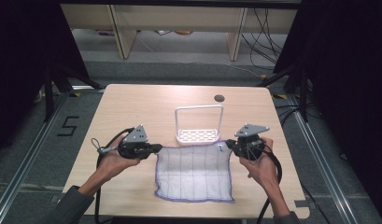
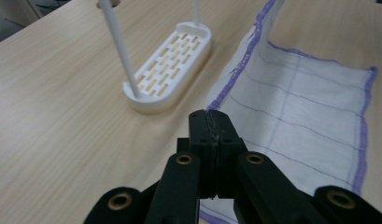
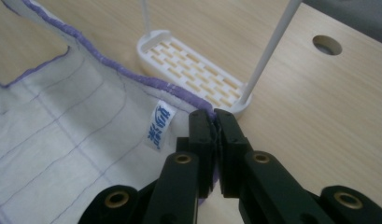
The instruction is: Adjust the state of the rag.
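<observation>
L gripper (image 1: 157, 148) clamped on cloth (image 1: 193, 172) far-left corner, R gripper (image 1: 229, 144) clamped on far-right corner, rack (image 1: 198, 123) just beyond, on table (image 1: 132, 107)

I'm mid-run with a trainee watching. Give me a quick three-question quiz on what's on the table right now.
1. True or false: the left tongs are shut on the cloth.
2. What stands just behind the cloth: A) a white rack, B) a bowl, C) a bottle?
3. Fill in: the cloth's blue-printed label sits near the ____ tongs.

Key: 1 true. 2 A. 3 right.
</observation>
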A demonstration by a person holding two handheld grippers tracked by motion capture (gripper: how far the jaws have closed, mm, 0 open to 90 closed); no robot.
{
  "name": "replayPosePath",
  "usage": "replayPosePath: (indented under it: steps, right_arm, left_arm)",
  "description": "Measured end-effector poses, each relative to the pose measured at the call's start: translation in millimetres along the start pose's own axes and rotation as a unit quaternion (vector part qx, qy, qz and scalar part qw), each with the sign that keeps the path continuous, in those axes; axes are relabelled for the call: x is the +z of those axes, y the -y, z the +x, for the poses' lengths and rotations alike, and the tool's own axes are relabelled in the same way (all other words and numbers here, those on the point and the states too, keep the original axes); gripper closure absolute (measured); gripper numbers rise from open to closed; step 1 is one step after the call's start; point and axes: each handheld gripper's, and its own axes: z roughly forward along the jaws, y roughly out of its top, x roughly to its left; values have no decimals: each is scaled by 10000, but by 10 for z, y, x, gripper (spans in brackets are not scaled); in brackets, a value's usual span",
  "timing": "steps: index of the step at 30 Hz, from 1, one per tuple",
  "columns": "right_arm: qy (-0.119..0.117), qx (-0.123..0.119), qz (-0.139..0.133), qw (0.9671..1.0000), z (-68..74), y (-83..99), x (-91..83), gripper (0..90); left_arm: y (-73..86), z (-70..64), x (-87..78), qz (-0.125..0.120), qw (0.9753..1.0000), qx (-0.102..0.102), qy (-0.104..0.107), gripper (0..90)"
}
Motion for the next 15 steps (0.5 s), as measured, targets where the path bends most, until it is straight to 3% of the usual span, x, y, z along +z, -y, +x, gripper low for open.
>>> replayPosePath:
  steps: [5, 8, 10, 11, 15]
  right_arm:
    - [-12, -220, -98, 9997, 153, 210, -109, 870]
    - [50, -376, 31, 9993, 286, 335, -148, 870]
    - [58, -456, 28, 9989, 368, 411, -175, 870]
    - [60, -491, 20, 9988, 410, 445, -191, 870]
    - [31, -577, 110, 9983, 561, 589, -229, 870]
  left_arm:
    - [152, -227, -73, 50, 9996, 100, 258, 886]
    - [238, -388, -94, 5, 9993, 106, 354, 885]
    - [295, -467, -120, 91, 9988, 272, 388, 884]
    - [342, -515, -112, 40, 9986, 237, 464, 884]
    - [460, -598, -92, 274, 9976, 352, 525, 883]
